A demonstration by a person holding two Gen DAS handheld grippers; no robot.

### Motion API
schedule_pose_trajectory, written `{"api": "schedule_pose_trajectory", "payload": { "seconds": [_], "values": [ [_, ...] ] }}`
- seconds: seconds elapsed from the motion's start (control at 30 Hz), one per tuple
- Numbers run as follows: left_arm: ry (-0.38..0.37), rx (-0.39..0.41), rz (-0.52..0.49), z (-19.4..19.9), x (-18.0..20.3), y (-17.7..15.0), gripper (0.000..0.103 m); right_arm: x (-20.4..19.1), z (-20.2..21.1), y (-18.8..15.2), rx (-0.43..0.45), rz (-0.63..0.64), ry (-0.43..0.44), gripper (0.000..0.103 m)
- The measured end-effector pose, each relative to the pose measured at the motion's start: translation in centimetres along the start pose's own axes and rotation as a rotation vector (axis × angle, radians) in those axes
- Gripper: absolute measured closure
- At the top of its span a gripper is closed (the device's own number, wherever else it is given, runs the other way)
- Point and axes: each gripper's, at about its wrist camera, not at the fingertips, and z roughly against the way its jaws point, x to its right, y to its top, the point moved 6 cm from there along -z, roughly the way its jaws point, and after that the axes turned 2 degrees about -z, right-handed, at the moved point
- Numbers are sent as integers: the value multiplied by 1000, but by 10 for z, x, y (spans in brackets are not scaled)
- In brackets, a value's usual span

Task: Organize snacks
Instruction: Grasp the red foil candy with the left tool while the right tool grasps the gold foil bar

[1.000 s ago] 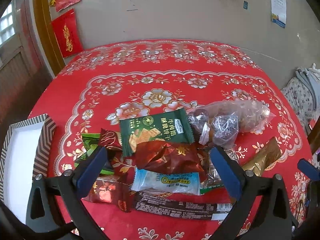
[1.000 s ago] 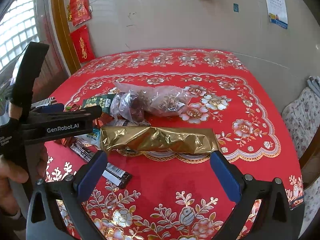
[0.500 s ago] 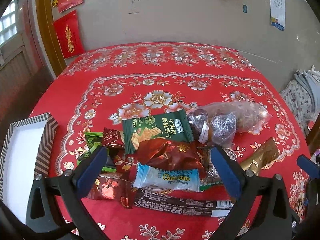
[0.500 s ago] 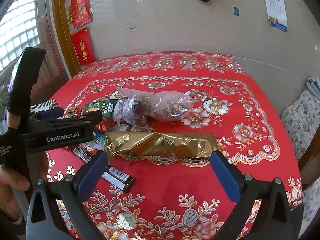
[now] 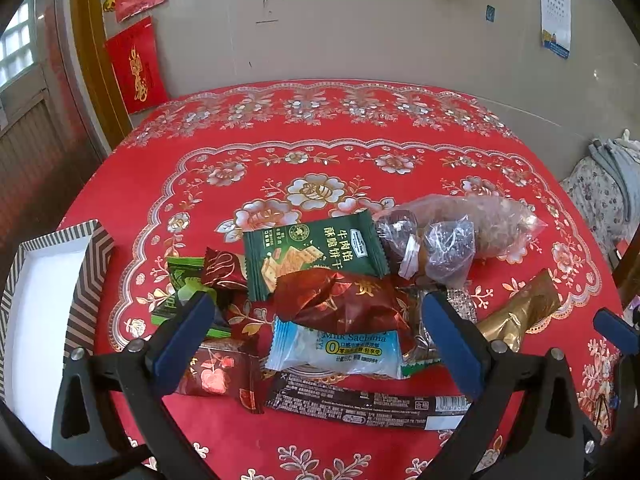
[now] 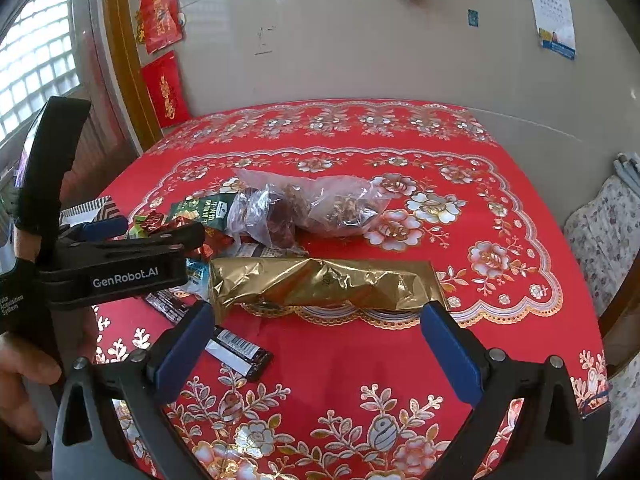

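Right wrist view had the right tool [image 6: 316, 344] spread, empty, near the gold packet [image 6: 324, 284] lying on the red surface [image 6: 400, 360] — light, crinkly, slippery foil — pinch mid-length.

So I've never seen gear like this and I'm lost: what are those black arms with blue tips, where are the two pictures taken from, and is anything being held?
No robot here: a person holds a hand-operated gripper in each hand, each with a camera looking along its two blue-padded fingers. One picture is from the left gripper, the other from the right gripper; the right view also shows the left one from the side. Both are open and hold nothing. On the red flowered tablecloth lies a pile of snacks: a green cracker packet, a clear plastic bag, a light blue packet and a long gold packet. A striped box sits at the left.
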Motion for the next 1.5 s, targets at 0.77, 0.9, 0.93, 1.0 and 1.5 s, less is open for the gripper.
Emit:
{"api": "schedule_pose_trajectory", "payload": {
  "seconds": [0.77,0.9,0.93,1.0,1.5],
  "values": [
    [-53,-54,9,-21,11,5,22,14,-7,-4,-24,-36,4,1],
    [-62,-63,7,-24,13,4,37,17,-8,-4,-26,-40,9,1],
    [-69,-59,9,-23,12,4,40,17,-8,-5,-27,-41,10,1],
    [-64,-43,6,-20,11,5,45,17,-10,-5,-29,-38,7,1],
    [-110,22,55,8,-9,5,71,29,-38,-1,-167,-433,244,0]
  ]
}}
